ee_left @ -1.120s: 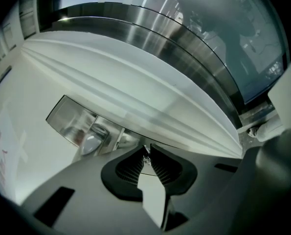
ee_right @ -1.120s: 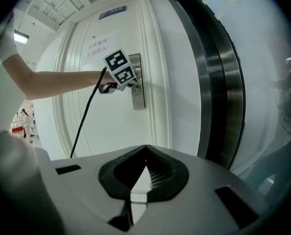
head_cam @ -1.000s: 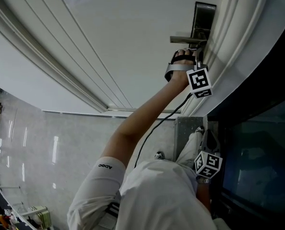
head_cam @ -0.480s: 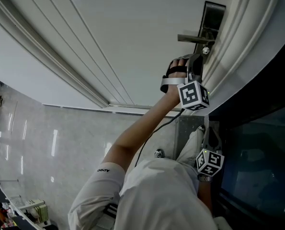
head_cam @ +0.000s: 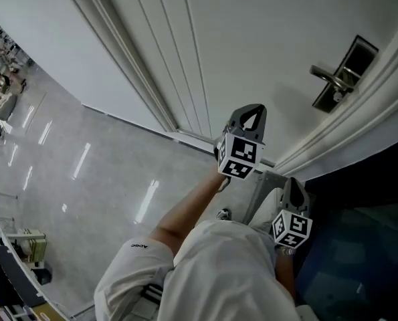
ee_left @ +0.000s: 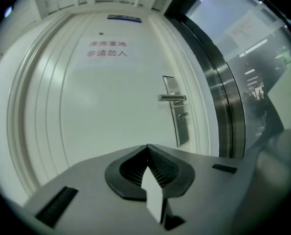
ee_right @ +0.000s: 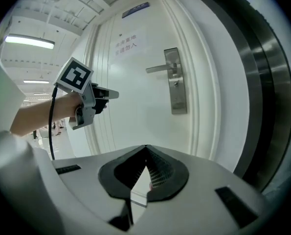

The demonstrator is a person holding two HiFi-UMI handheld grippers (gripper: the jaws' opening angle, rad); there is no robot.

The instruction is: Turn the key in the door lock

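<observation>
The white door carries a steel lock plate (head_cam: 351,69) with a lever handle (head_cam: 327,79). In the left gripper view a small key (ee_left: 183,115) sticks out of the lock plate (ee_left: 178,126) below the lever handle (ee_left: 172,98). My left gripper (head_cam: 253,112) hangs well back from the lock, down and to its left, shut with nothing in it. Its jaws meet in a point in the left gripper view (ee_left: 146,149). My right gripper (head_cam: 292,184) stays low by the person's hip, shut and empty (ee_right: 145,152). It looks at the lock plate (ee_right: 175,82) and the left gripper (ee_right: 110,95).
A red printed notice (ee_left: 106,49) sits high on the door. A dark glass panel (head_cam: 359,259) in a steel frame (ee_left: 223,111) stands right of the door. Glossy floor (head_cam: 85,172) stretches left, with furniture (head_cam: 25,246) at its far edge.
My left gripper has come away from the key under the handle and drawn back down and left, rolling as it went. The head view has swung toward the floor.
</observation>
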